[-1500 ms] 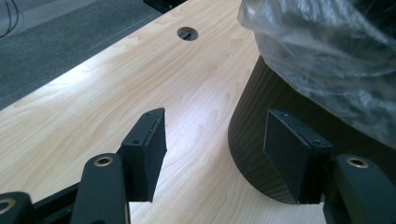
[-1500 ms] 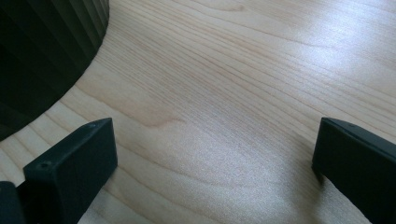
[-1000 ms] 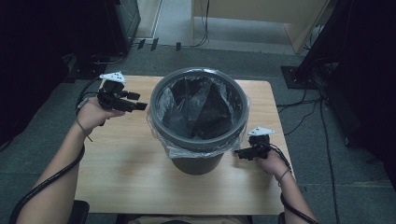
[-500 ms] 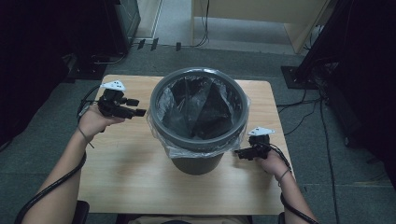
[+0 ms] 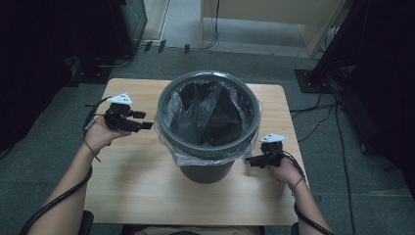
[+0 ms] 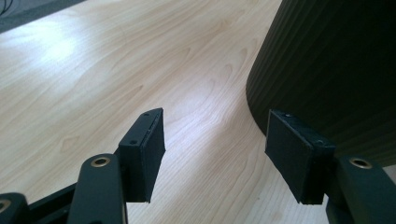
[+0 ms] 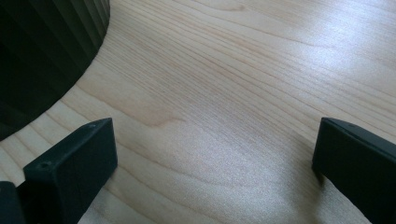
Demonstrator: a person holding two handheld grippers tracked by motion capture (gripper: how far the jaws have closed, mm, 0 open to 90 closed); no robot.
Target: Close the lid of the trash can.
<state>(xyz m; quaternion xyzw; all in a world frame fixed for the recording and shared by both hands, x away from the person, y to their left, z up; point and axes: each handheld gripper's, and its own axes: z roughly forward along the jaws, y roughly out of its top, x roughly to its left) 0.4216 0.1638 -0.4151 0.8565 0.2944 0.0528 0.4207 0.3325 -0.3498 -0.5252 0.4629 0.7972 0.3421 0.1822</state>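
Two hand-held grippers flank a lined dark bin at the centre of a wooden table.

In the high view the bin, ribbed on its wall and fitted with a clear plastic liner folded over its rim, stands mid-frame on the table. The left gripper sits centre-left, just beside the bin wall, jaws apart with nothing between them. The right gripper lies lower right near the bin's base, jaws spread wide over bare wood. No brand, label or writing can be read anywhere.
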